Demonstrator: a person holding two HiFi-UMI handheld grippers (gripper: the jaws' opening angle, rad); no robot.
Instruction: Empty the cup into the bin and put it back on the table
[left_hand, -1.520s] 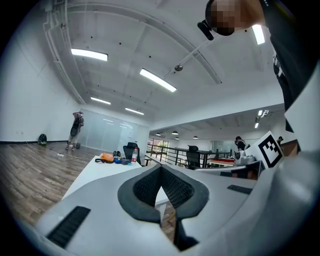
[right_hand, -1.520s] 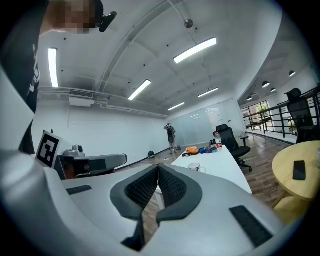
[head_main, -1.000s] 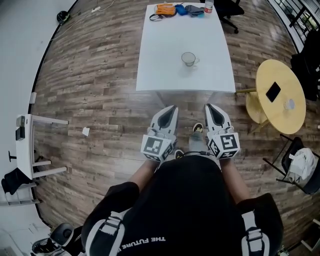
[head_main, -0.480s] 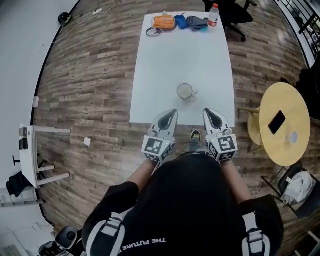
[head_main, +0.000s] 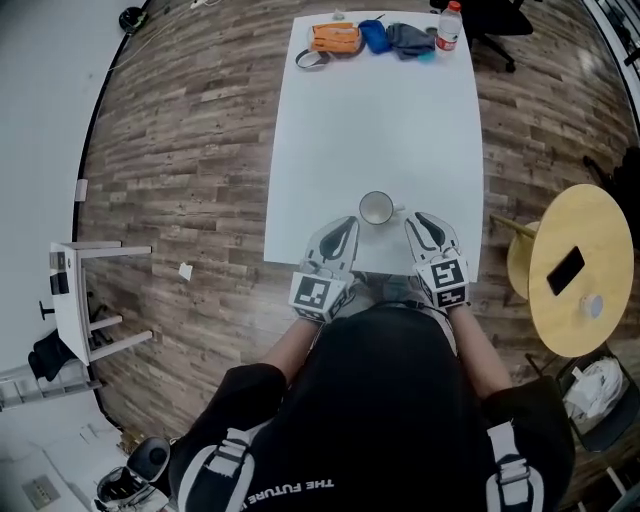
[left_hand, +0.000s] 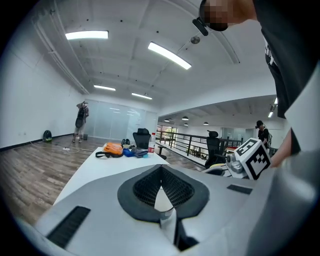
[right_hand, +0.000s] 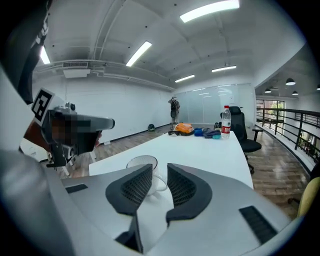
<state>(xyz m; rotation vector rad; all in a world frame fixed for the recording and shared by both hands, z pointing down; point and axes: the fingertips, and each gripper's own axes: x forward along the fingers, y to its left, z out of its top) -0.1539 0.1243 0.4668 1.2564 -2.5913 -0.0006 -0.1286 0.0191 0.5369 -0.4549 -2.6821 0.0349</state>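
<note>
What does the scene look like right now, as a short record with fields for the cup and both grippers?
cup: upright on the white table, near its front edge, not held
left gripper: shut, empty, left of the cup
right gripper: jaws apart, just been opening, nothing gripped; cup handle shows through the gap
far end of table: bottle, orange bag

Glossy white cup (head_main: 376, 208); smooth matt table (head_main: 370, 110); grainy wood-plank floor (head_main: 180, 150)
</note>
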